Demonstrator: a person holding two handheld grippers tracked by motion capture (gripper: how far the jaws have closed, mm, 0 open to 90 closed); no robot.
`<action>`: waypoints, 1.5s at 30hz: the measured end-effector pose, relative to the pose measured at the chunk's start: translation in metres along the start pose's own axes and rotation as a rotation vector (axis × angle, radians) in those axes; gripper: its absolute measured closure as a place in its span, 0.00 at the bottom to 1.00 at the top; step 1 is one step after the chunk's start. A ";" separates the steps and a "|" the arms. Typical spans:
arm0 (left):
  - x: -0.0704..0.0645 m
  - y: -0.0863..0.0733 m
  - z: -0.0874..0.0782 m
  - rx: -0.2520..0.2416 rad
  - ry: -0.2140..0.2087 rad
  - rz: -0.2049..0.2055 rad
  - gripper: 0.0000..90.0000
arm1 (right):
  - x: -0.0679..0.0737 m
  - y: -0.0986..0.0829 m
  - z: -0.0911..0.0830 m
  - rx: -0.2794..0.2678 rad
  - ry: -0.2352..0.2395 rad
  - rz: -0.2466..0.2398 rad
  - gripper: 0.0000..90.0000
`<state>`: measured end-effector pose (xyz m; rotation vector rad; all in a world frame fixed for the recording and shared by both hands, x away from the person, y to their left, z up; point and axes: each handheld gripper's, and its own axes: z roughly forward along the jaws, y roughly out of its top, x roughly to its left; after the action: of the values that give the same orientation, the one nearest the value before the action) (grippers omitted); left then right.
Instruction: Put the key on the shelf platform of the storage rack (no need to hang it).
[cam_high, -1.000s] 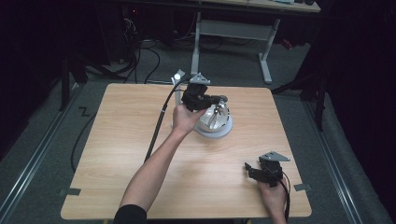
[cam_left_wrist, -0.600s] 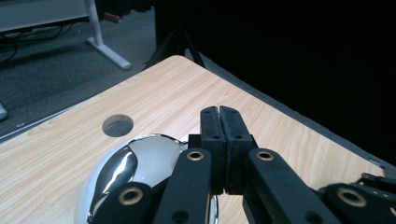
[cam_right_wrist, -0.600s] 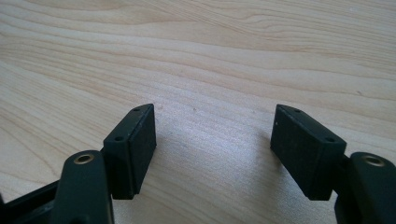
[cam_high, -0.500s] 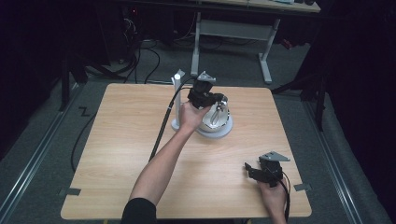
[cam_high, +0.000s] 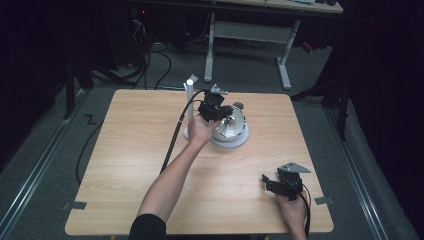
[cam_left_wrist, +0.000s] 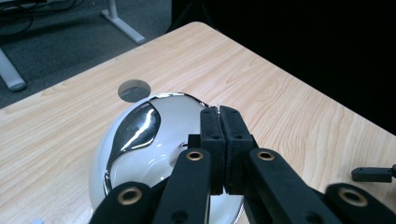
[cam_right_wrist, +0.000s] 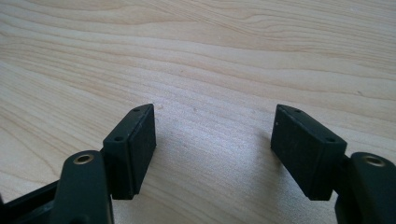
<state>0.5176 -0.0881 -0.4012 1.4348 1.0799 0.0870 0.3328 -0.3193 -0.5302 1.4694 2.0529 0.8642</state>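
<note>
A shiny steel bowl (cam_high: 233, 125) (cam_left_wrist: 140, 140) rests tilted on a round white base (cam_high: 236, 142) at the back middle of the wooden table (cam_high: 125, 165). My left gripper (cam_high: 220, 113) (cam_left_wrist: 219, 112) is over it, its jaws pressed together at the bowl's thin rim. Near the front right corner my right gripper (cam_high: 267, 182) (cam_right_wrist: 215, 140) rests low over bare wood, open, with nothing between its pads.
A short white post (cam_high: 189, 95) stands just left of the bowl, and the left gripper's black cable (cam_high: 172, 140) runs past it toward the front. A round grey hole (cam_left_wrist: 134, 90) (cam_high: 238, 105) sits in the tabletop behind the bowl. Desk legs stand on the floor beyond.
The left hand and gripper have shifted slightly right and forward over the bowl. The right gripper has not moved.
</note>
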 end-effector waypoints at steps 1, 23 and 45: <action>0.000 0.000 0.000 0.003 0.002 0.004 1.00 | 0.000 0.000 0.000 0.000 0.000 0.000 0.35; 0.006 0.002 -0.040 -0.015 0.016 0.008 0.66 | 0.000 0.000 0.000 0.000 0.000 0.000 0.35; 0.018 0.008 -0.088 -0.085 0.050 -0.007 0.54 | 0.000 0.000 0.000 0.001 -0.001 -0.002 0.35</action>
<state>0.4764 -0.0100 -0.3849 1.3592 1.1091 0.1627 0.3327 -0.3190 -0.5303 1.4680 2.0534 0.8620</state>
